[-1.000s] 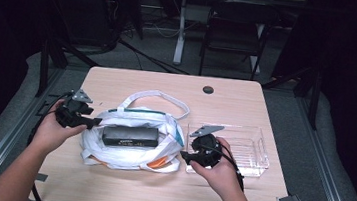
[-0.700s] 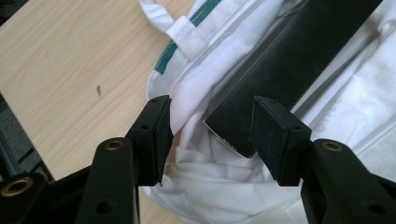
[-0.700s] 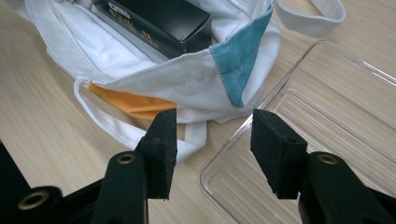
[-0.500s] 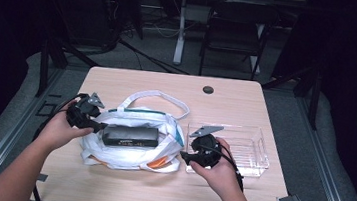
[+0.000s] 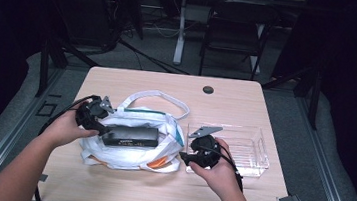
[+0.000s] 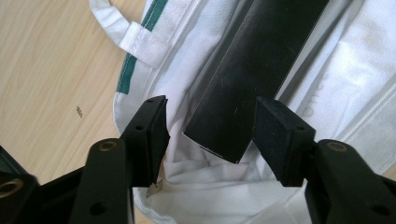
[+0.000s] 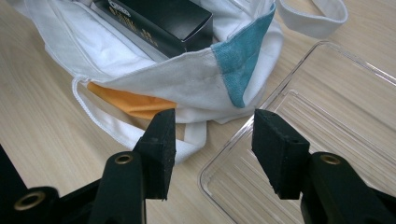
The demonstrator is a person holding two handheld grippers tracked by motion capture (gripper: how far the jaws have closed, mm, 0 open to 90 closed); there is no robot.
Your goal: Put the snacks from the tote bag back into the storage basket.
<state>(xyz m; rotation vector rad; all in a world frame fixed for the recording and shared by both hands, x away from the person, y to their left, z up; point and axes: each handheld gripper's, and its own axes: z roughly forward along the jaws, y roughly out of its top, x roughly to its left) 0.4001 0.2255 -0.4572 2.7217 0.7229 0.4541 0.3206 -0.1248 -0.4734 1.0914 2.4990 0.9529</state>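
Box [image 6: 254,70]: black, long, far end cut off, lying in white bag [image 5: 133,148]. Left gripper [image 6: 210,128]: jaws apart, flanking box's near end. Right gripper [image 7: 210,140]: jaws apart, over tray [image 7: 336,107] corner beside bag.

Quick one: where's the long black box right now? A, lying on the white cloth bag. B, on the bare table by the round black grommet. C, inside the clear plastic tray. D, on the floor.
A: the black box lies on the white cloth bag, its near end between the open fingers of the left gripper.
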